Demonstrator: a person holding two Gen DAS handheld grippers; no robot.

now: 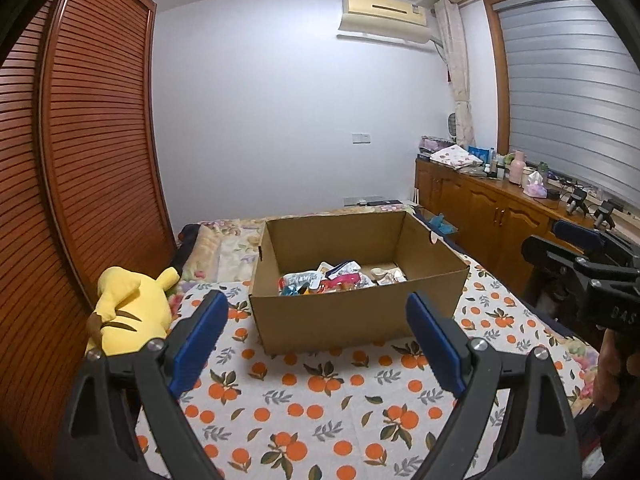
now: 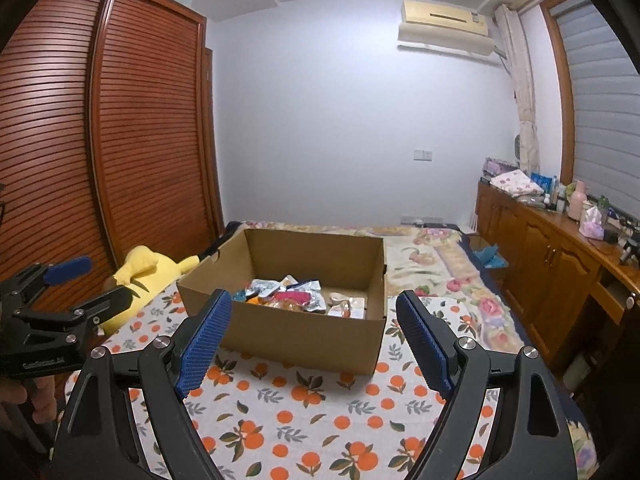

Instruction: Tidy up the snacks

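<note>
Left gripper point(image 1: 316, 320): black frame with blue ribbed pads, jaws spread wide with nothing between them, held over the bedspread just short of the box.
Right gripper point(image 2: 314, 320): same build, jaws wide and empty, level with the other gripper and aimed at the same box.
Brown open-topped cardboard box point(image 1: 352, 316): rests on the white bedspread printed with oranges point(image 1: 304, 408), apart from both grippers.
Crinkled foil snack packets point(image 2: 288, 294): heaped loosely on the box floor, toward its near wall.
Yellow plush toy point(image 1: 128, 312): lies at the bed's left edge, beside the slatted brown wooden wardrobe point(image 1: 92, 152).
</note>
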